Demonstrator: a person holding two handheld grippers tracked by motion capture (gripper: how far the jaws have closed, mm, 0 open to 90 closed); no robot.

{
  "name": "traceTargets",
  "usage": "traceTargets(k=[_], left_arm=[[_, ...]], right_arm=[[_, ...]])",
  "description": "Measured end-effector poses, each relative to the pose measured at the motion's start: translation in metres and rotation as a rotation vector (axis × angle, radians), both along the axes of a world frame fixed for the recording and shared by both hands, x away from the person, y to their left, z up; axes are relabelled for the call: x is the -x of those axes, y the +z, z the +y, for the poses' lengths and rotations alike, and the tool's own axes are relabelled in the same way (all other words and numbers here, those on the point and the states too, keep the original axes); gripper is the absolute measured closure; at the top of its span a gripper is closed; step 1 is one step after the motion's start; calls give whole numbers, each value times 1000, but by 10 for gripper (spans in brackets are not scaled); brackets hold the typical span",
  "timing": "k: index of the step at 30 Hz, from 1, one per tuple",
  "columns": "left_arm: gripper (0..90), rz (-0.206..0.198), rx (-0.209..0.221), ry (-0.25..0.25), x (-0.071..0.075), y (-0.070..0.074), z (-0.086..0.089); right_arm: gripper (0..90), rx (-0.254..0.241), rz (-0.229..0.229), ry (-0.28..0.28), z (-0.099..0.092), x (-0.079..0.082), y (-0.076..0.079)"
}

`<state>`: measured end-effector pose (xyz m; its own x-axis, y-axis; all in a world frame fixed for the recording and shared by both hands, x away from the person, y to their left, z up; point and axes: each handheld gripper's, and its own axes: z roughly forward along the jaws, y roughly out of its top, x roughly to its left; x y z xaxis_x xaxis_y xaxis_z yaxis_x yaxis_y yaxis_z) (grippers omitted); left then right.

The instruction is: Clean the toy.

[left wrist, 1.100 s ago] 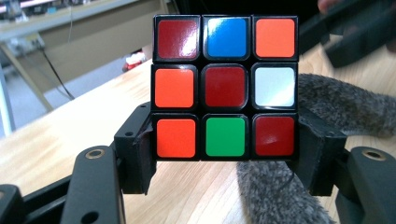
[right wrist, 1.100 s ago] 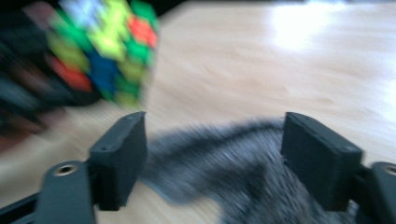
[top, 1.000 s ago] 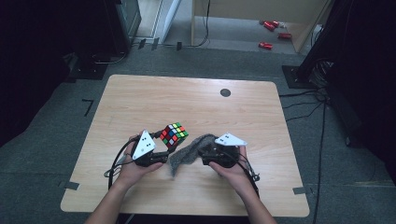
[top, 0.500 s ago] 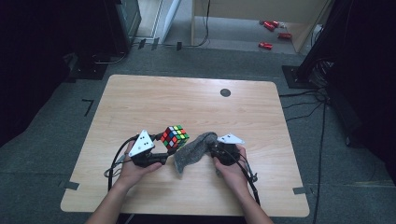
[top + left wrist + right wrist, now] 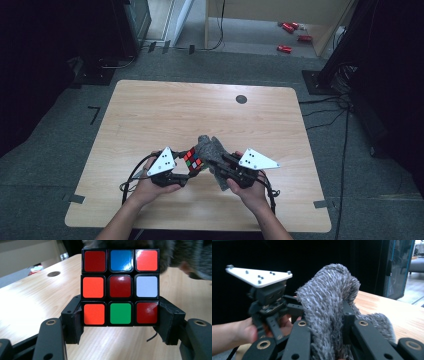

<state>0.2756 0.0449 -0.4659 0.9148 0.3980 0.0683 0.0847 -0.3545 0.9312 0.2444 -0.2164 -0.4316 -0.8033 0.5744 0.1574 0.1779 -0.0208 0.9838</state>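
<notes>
While the puzzle cube (image 5: 193,160) is clamped by the left gripper (image 5: 186,172) near the table's (image 5: 150,110) six o'clock edge, a grey cloth (image 5: 212,150) is seen at its three o'clock, pinched by the right gripper (image 5: 216,162), whose jaws have just been closing. Along the left gripper's jaws, the cube (image 5: 120,287) is gripped, cloth (image 5: 175,255) at one o'clock. Along the right gripper's jaws, the cloth (image 5: 329,305) is squeezed between them, the left gripper (image 5: 270,300) at nine o'clock.

Cube (image 5: 120,287): glossy plastic, smooth stickers, black frame. Cloth (image 5: 329,305): grey, fuzzy, rough pile. Surface (image 5: 165,115): light wood grain, smooth, slight sheen. Left hand-held gripper (image 5: 181,178): matt black plastic, brass-look rivets, matt pale plate. Floor (image 5: 360,170): grey carpet, rough.
</notes>
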Motion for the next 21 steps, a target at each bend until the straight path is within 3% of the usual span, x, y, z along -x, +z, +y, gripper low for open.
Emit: traceTargets(k=[2,6,8,12,14,18,21], left_arm=[[351,-13,-4,-8,2,1,-1],[352,-11,17,2,0,4,3],[353,-8,14,9,-2,3,4],[353,-19,12,-18,3,3,-1],[354,-25,23,-33,5,5,-2],[354,-23,35,-23,3,7,2],[354,-24,30,-5,1,7,5]], right_arm=[[771,1,21,-33,-1,-4,-3],[777,37,107,-131,-10,-16,-15],[777,21,112,-102,-11,-14,-15],[773,19,24,-16,1,-1,2],[770,17,35,-38,2,-2,6],[771,25,113,-111,-9,-14,-6],[771,20,118,-90,-11,-13,-8]])
